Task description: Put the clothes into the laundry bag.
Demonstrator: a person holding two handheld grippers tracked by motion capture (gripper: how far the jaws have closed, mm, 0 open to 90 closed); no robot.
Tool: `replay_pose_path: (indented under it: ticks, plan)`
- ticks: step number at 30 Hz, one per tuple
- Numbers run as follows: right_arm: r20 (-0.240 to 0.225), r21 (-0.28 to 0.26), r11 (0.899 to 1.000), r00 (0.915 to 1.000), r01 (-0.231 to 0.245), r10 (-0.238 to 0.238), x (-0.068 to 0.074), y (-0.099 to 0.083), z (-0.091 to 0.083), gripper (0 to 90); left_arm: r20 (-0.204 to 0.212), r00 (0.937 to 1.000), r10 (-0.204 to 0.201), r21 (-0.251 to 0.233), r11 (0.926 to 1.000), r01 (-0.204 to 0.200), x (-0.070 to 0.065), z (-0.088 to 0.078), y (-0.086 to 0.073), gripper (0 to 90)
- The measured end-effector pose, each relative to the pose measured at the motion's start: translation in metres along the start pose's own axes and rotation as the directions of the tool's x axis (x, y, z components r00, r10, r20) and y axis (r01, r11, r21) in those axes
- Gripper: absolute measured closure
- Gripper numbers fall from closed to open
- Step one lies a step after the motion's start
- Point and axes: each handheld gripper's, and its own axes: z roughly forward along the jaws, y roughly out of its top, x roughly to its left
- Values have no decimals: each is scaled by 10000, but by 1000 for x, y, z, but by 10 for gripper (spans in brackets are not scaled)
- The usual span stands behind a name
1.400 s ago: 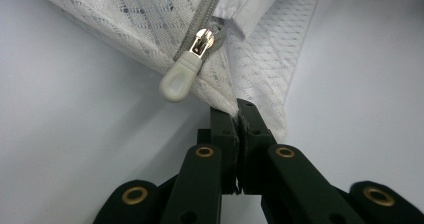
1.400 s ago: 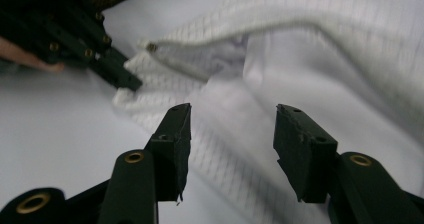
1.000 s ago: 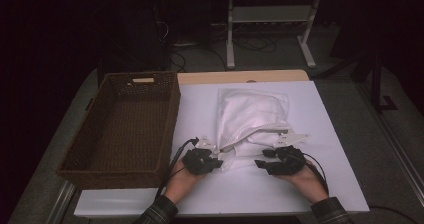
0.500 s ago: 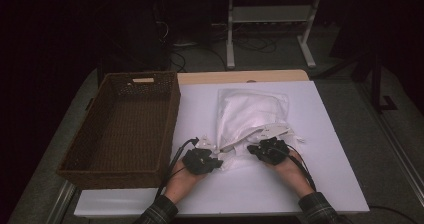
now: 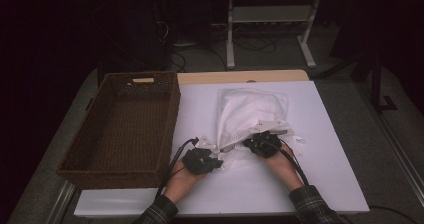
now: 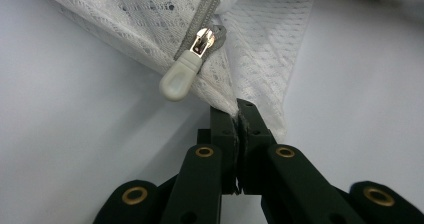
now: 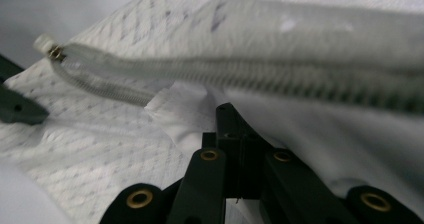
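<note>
A white mesh bag (image 5: 250, 109) with a zipper lies on the white table top (image 5: 325, 174). My left gripper (image 5: 215, 150) is at the bag's near left corner. In the left gripper view its jaws (image 6: 239, 111) are shut on the mesh corner (image 6: 260, 44), just below the pale zipper pull (image 6: 176, 81). My right gripper (image 5: 254, 136) is at the bag's near edge, further right. In the right gripper view its jaws (image 7: 232, 115) are shut on a fold of the bag's cloth under the zipper line (image 7: 280, 79). The pull (image 7: 47, 45) lies at the far left there.
A brown wicker basket (image 5: 172, 114) stands empty on the left of the table, close to my left hand. Behind the table a metal stand (image 5: 270, 14) and cables sit on the dark floor. The table's front edge is just below both forearms.
My right gripper has moved left and a little away from me onto the bag's near edge, and the bag's lower part has bunched up. The left gripper has stayed put.
</note>
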Motion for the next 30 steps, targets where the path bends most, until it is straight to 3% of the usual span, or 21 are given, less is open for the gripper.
replay_pose_path:
  ticks: [20, 30]
  plan:
    - [438, -588, 9964, 9970, -610, 636, -4, 11, 19, 899, 12, 10000, -2, -5, 10000, 2, 0, 0, 0, 877]
    - [-136, -619, 9978, 9997, -222, 214, 1, 9, -19, 879, -5, 10000, 20, -11, 10000, -20, 0, 0, 0, 876]
